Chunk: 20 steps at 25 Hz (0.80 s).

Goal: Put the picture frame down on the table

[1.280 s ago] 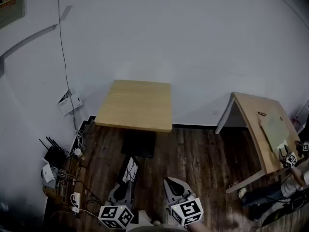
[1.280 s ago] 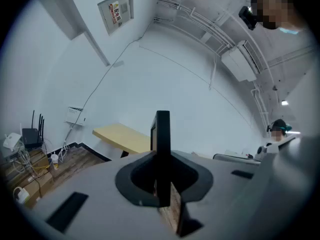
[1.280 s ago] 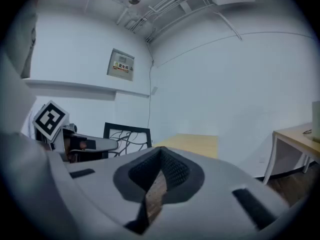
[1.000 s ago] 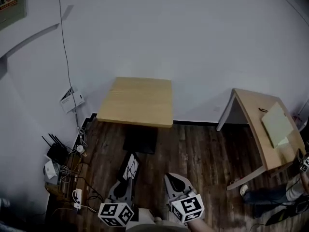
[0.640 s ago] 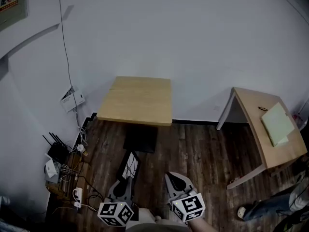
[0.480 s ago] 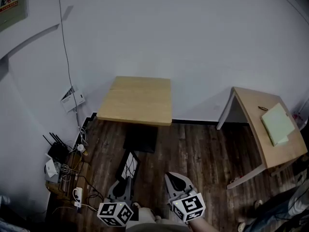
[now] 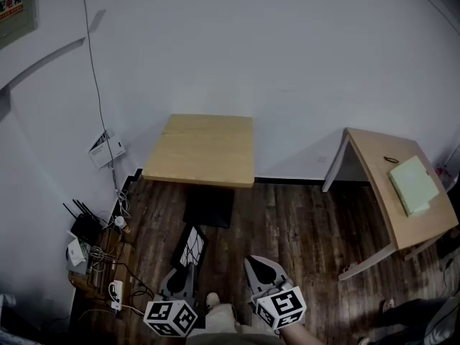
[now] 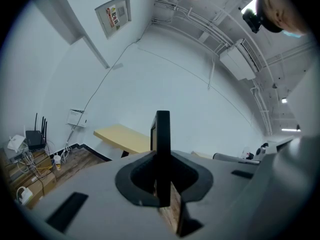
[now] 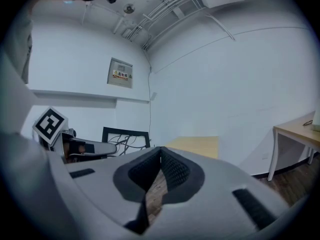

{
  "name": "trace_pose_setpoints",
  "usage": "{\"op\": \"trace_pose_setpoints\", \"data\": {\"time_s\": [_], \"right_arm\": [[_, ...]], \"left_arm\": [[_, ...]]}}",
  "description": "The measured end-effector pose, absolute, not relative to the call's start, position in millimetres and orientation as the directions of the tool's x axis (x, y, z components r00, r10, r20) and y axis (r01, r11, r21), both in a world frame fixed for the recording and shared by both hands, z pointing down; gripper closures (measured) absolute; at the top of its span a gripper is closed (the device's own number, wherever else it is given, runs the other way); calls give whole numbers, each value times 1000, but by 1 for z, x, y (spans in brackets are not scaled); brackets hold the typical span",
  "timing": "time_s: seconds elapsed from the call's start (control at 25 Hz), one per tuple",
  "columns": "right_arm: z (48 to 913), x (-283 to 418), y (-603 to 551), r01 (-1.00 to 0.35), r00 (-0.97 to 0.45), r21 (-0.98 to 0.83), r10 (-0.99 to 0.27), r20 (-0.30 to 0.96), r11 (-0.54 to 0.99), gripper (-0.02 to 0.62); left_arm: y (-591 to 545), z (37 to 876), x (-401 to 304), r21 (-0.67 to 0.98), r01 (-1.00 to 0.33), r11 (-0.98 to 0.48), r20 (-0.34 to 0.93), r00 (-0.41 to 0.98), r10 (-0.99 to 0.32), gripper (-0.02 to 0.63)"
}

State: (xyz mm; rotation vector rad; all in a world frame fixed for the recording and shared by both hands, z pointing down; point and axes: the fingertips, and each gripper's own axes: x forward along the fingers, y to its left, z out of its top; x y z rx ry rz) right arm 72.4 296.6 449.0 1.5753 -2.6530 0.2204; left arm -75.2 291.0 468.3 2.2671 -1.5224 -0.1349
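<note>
One grip: left gripper clamps the picture frame edge-on; right gripper closed, empty. Table well apart; advise carrying upright, lowering flat inside its near edge.

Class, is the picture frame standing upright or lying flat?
Upright: the left gripper clamps the picture frame, whose thin edge stands vertical between the jaws, short of the table.

Left claw, right claw grey; black-white marker cubes; black pads.
</note>
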Motion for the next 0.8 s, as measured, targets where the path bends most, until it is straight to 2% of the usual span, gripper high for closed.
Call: {"op": "trace_pose_setpoints", "data": {"time_s": [0.36,0.8], "right_arm": [[456,63,268,-866,-500,-112,-855,141,488,595],[457,58,178,-876,-483,-101,-863,148,472,595]], "left_arm": [[261,474,-78,399,-863,-311,151,396,-906,565],[169,476,-83,405,-852,-332,146,419,-896,565]]}}
